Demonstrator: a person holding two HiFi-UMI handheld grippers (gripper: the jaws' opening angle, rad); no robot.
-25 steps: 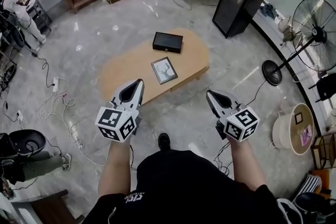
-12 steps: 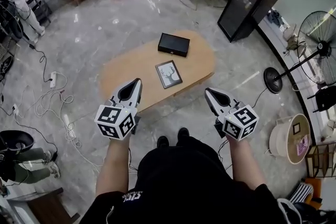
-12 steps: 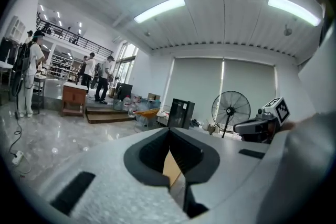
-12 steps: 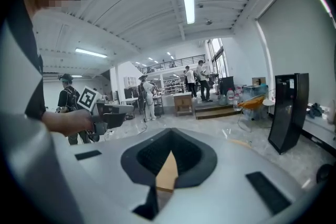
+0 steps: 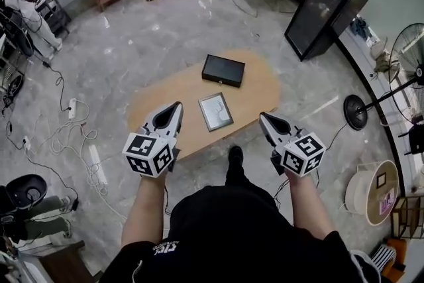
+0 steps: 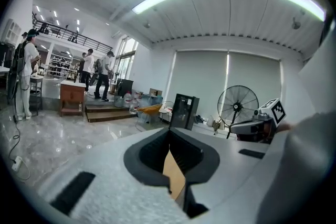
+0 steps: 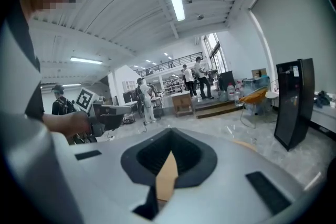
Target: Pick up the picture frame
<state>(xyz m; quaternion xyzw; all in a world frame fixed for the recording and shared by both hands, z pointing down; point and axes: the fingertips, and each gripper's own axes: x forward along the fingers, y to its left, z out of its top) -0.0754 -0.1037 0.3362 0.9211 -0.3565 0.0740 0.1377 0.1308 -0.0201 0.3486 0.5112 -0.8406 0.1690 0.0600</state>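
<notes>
The picture frame lies flat on the low oval wooden table, near the table's near edge, its glass catching the light. My left gripper hangs over the table's near left edge, left of the frame, jaws shut and empty. My right gripper is off the table's near right edge, right of the frame, also shut and empty. In the left gripper view the left gripper shows only a sliver of tabletop behind its closed jaws. The right gripper looks the same in the right gripper view.
A black box lies on the table beyond the frame. A tall black cabinet and a floor fan stand at the right. Cables and a power strip trail over the floor at the left. People stand far off.
The person has walked toward the table, so the table and frame now sit closer, between the two grippers. Both grippers have stayed shut.
</notes>
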